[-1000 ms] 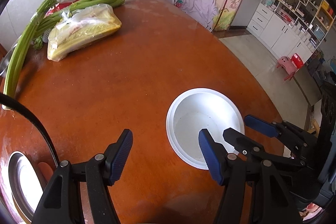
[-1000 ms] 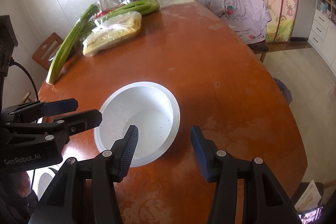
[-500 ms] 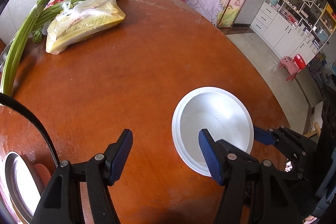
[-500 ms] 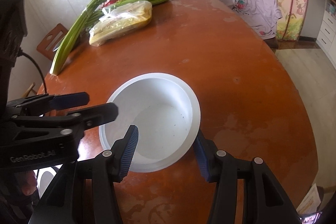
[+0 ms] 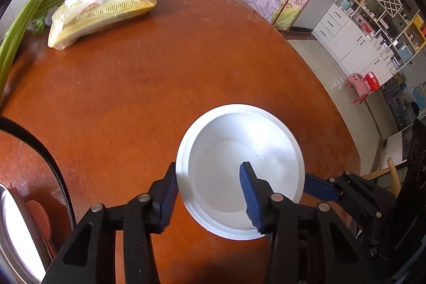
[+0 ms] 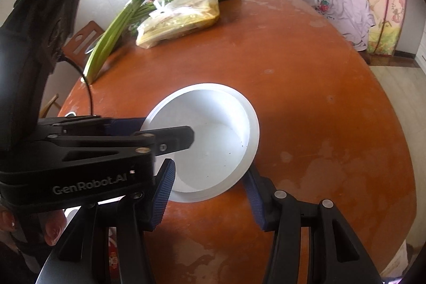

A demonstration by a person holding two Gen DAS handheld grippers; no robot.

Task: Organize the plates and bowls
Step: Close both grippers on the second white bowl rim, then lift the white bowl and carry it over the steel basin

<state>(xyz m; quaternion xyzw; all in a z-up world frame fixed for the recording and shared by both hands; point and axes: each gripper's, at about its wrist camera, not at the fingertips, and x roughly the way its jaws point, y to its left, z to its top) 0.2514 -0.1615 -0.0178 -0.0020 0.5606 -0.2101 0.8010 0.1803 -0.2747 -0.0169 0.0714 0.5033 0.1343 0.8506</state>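
Left wrist view: shows a broad brown table (image 5: 133,97), mostly bare, with nothing stacked or sorted on it. Judged an early stage of the task, with gathering and stacking all left to do.

At the far end, long greens (image 5: 24,25) and a clear bag (image 5: 101,9) of yellow food, well apart from the work and no part of it.

Nearer, toward the table's right edge, one white bowl (image 5: 266,129), upright and empty, seemingly resting on the table and not yet lifted. No second bowl or white plate in sight to set it on or in.

Around the bowl's near-left rim, the left tongs (image 5: 209,168): one finger outside the wall, just at the rim, the other inside the bowl and clear of the wall. Have just been closing, with the rim between them, but not clamped; apart as seen.

Right wrist view: puts the right tongs (image 6: 210,168) astride the bowl's near edge, one finger at each side, the right one tucked under the rim. Cannot tell whether these pads press on the bowl or only flank it.

Lower left in the left wrist view, the rim of a steel dish (image 5: 13,244), mostly cut off, well apart from the bowl; probably the other piece to organize, untouched so far.
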